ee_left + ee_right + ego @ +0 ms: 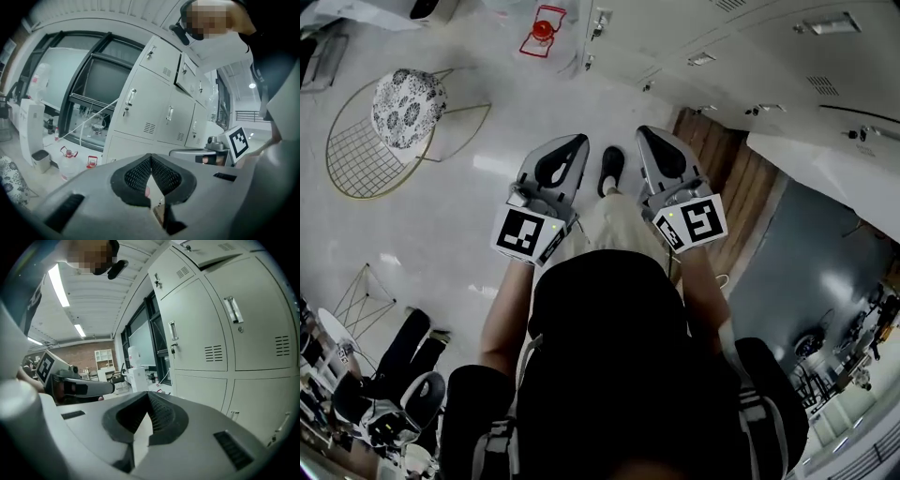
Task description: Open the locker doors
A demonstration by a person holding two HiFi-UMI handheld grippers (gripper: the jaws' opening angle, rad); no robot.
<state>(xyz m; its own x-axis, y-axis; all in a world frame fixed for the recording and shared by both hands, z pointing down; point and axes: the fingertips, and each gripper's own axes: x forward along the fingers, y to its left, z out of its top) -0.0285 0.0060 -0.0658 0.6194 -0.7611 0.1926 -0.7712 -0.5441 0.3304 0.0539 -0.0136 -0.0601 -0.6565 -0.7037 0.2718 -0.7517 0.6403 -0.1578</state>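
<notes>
A bank of pale grey lockers (741, 56) runs along the top right of the head view, with small handles on the doors. In the left gripper view the lockers (154, 108) stand ahead, and one upper door (186, 75) hangs ajar. The right gripper view shows closed doors with a bar handle (233, 309) close by. My left gripper (577, 142) and right gripper (645, 133) are held side by side in front of the person, short of the lockers and touching none. Both are shut with nothing between the jaws, left (150, 157) and right (148, 394).
A gold wire chair with a patterned cushion (394, 117) stands on the white floor at the left. A red-capped water jug (543, 30) sits near the locker base. A white dispenser (32, 126) stands by the window. A wooden strip (727, 173) borders a grey mat on the right.
</notes>
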